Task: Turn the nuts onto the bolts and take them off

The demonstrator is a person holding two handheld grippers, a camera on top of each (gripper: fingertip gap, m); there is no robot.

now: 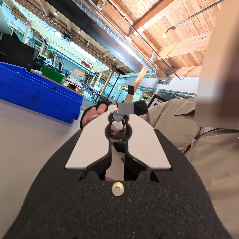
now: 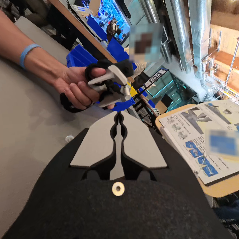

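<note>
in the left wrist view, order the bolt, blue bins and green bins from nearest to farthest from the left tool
1. Bolt: clamped at the tips of the left tool, dead ahead.
2. Blue bins: on the table, left of the tool.
3. Green bins: on a far table, behind the blue ones.

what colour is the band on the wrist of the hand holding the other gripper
Light blue: a thin wristband, clearest in the right wrist view.

Printed writing shows on an instruction sheet (image 2: 194, 142) and a black-framed sign (image 1: 157, 102).
</note>
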